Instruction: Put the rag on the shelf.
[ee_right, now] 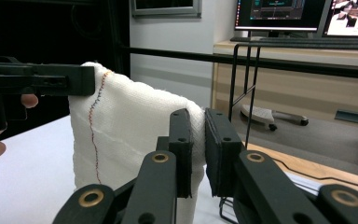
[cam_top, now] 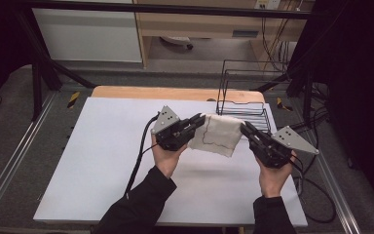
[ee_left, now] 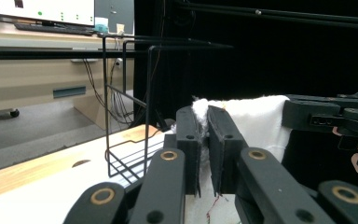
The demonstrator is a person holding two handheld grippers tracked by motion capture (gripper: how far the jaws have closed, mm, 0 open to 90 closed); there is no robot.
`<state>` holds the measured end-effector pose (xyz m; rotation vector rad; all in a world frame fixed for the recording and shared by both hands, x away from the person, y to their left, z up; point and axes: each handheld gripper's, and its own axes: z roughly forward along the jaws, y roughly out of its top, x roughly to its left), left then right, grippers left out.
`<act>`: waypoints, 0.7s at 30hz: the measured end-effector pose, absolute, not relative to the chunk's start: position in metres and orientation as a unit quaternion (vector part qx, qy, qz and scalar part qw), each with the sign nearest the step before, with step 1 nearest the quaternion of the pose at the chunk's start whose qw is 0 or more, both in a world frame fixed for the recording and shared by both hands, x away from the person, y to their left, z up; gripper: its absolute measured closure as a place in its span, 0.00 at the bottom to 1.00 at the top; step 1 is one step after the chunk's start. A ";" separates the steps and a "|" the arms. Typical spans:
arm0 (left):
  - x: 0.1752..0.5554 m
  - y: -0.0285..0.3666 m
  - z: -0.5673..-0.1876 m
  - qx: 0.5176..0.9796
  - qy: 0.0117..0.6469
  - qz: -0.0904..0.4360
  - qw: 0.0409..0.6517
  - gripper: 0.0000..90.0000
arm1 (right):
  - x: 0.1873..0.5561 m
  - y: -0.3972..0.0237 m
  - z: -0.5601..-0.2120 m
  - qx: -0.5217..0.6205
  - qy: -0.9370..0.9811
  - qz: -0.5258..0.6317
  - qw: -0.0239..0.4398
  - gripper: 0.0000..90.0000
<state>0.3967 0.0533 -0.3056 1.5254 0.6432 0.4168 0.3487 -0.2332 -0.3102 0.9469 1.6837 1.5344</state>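
We hold a white cloth (cam_top: 215, 134) stretched between our two grippers, above the far right part of the white table (cam_top: 102, 165). The left gripper (cam_top: 197, 121) is clenched on one top corner of the cloth, and the right gripper (cam_top: 246, 129) is clamped on the other; in the left gripper view the fabric bunches between the pads (ee_left: 188, 140), and in the right gripper view it wraps over one pad (ee_right: 182, 140). The cloth hangs clear of the table, a line of coloured stitching running down it. We judge this to be the lift-and-spread step of folding or stowing the cloth. The next move, as we read it, calls for both hands travelling together, keeping the top edge taut, either to lay the cloth flat or to carry it over the wire basket (cam_top: 243, 105). That black basket stands at the table's far right corner, just beyond the cloth, and looks empty.
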 end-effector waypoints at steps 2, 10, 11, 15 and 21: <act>0.397 0.052 -0.303 0.670 0.284 0.185 0.660 0.93 | 0.349 -0.233 -0.307 0.361 0.642 0.588 0.333 0.91; 0.402 0.048 -0.294 0.666 0.283 0.186 0.665 0.93 | 0.352 -0.236 -0.296 0.362 0.633 0.591 0.344 0.91; 0.402 0.048 -0.293 0.665 0.283 0.186 0.666 0.93 | 0.353 -0.236 -0.295 0.363 0.632 0.592 0.344 0.91; 0.404 0.046 -0.287 0.661 0.281 0.190 0.669 0.93 | 0.355 -0.238 -0.289 0.364 0.626 0.595 0.348 0.91; 0.410 0.043 -0.277 0.656 0.281 0.190 0.674 0.93 | 0.358 -0.239 -0.277 0.360 0.623 0.595 0.358 0.91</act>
